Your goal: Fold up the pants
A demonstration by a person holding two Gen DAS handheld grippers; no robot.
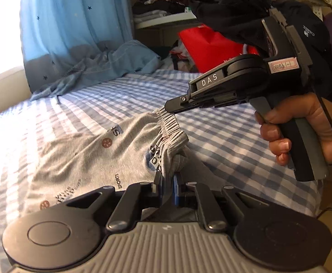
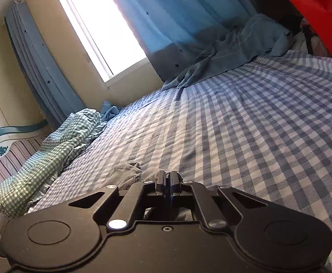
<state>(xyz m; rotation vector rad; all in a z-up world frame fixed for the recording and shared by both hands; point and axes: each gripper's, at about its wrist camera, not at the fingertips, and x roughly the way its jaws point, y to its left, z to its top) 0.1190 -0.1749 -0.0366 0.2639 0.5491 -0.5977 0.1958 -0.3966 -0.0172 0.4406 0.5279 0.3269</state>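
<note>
Left wrist view shows the grey pants (image 1: 81, 150) lying on the checked bed (image 1: 222, 136), legs running away leftward from the waistband (image 1: 170, 122). Both tools hold that waistband: the left hand-held gripper (image 1: 167, 183) is clenched on its near corner, the right hand-held gripper (image 1: 172, 104) clamped on its far corner. The waistband spans between them, so I judge the fold travels along the legs' length.

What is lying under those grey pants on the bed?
The grey pants lie on a blue and white checked sheet, which shows all around them. Whatever sits directly beneath the fabric is covered. Both grippers pinch the waistband.
</note>
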